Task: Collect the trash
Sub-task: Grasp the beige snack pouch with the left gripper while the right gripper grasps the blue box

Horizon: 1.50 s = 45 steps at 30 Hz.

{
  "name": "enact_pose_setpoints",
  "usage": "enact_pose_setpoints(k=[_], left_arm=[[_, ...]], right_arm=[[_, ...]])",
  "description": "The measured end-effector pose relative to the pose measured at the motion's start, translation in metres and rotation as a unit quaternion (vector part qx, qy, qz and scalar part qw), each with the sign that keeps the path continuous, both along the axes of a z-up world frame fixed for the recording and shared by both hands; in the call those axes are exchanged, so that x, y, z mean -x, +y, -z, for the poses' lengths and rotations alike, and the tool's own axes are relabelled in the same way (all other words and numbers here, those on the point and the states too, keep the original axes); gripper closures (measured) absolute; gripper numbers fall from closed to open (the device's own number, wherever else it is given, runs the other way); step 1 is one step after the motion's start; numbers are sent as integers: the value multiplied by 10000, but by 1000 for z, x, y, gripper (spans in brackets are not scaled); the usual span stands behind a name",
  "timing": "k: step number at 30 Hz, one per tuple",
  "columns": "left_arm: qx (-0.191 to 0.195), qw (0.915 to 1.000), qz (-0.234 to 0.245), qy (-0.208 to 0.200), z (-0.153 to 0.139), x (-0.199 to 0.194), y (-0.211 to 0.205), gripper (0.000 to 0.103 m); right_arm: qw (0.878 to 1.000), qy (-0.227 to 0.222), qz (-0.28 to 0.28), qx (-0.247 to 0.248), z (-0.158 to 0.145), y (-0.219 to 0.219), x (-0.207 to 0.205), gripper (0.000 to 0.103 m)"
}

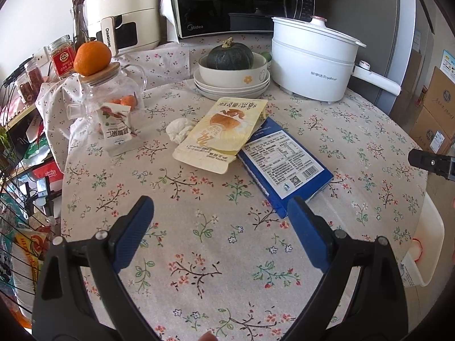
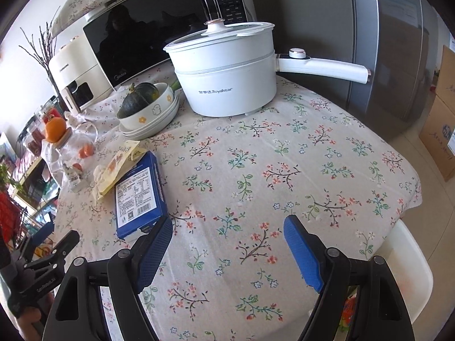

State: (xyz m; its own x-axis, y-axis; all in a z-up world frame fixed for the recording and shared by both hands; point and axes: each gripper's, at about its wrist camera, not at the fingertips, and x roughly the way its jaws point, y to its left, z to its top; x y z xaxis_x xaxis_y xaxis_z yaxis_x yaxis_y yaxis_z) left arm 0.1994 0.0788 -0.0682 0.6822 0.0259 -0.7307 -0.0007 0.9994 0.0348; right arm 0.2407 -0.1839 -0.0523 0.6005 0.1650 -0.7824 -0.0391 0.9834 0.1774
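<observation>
On the floral tablecloth lie a blue carton [image 1: 284,162], a yellow snack pouch [image 1: 221,133] partly over it, a crumpled white tissue [image 1: 179,129] and a small white wrapper [image 1: 118,129] by a glass jar. My left gripper [image 1: 220,216] is open and empty, hovering just short of the carton. My right gripper [image 2: 227,236] is open and empty above the cloth, with the blue carton [image 2: 140,193] just beyond its left finger. The pouch [image 2: 116,170] and tissue [image 2: 99,172] lie further left. A white bin [image 1: 426,244] stands at the table's right edge.
A white electric pot [image 1: 312,59] and stacked bowls holding a dark squash [image 1: 230,56] stand at the back. A glass jar [image 1: 113,96] topped by an orange [image 1: 92,58] stands left. A microwave [image 1: 227,0] and fridge [image 2: 384,56] are behind. Cardboard boxes [image 1: 435,119] stand right.
</observation>
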Motion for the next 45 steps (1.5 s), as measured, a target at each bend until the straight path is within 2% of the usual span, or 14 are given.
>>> enact_pose_setpoints(k=[5, 15, 18, 21, 24, 26, 27, 29, 34, 41, 45], left_arm=[[-8, 10000, 12, 42, 9, -17, 14, 8], [-492, 9985, 215, 97, 31, -50, 2, 9], [-631, 9977, 228, 115, 36, -59, 3, 17], [-618, 9977, 202, 165, 41, -68, 7, 31], [-536, 9981, 243, 174, 42, -73, 8, 50], [-492, 9983, 279, 153, 42, -76, 8, 67], [-456, 9984, 291, 172, 41, -77, 9, 71], [-267, 9989, 282, 246, 41, -78, 11, 91], [57, 9997, 110, 201, 32, -76, 19, 102], [357, 9991, -219, 13, 13, -69, 36, 102], [414, 9981, -453, 54, 10, -65, 49, 102]], right_arm=[[9996, 43, -244, 107, 12, 27, -11, 21], [9974, 236, -596, 328, 41, 57, -30, 21], [9965, 293, -723, 316, 46, 62, -33, 21], [9949, 322, -917, 285, 50, 68, -35, 21], [9922, 313, -1173, 298, 53, 78, -35, 21], [9902, 309, -1326, 298, 55, 84, -36, 21], [9894, 302, -1393, 278, 56, 87, -36, 20], [9876, 321, -1513, 272, 58, 94, -37, 20], [9833, 372, -1758, 281, 65, 113, -40, 17], [9797, 440, -1887, 510, 78, 138, -46, 16], [9804, 402, -1865, 487, 80, 144, -51, 11]])
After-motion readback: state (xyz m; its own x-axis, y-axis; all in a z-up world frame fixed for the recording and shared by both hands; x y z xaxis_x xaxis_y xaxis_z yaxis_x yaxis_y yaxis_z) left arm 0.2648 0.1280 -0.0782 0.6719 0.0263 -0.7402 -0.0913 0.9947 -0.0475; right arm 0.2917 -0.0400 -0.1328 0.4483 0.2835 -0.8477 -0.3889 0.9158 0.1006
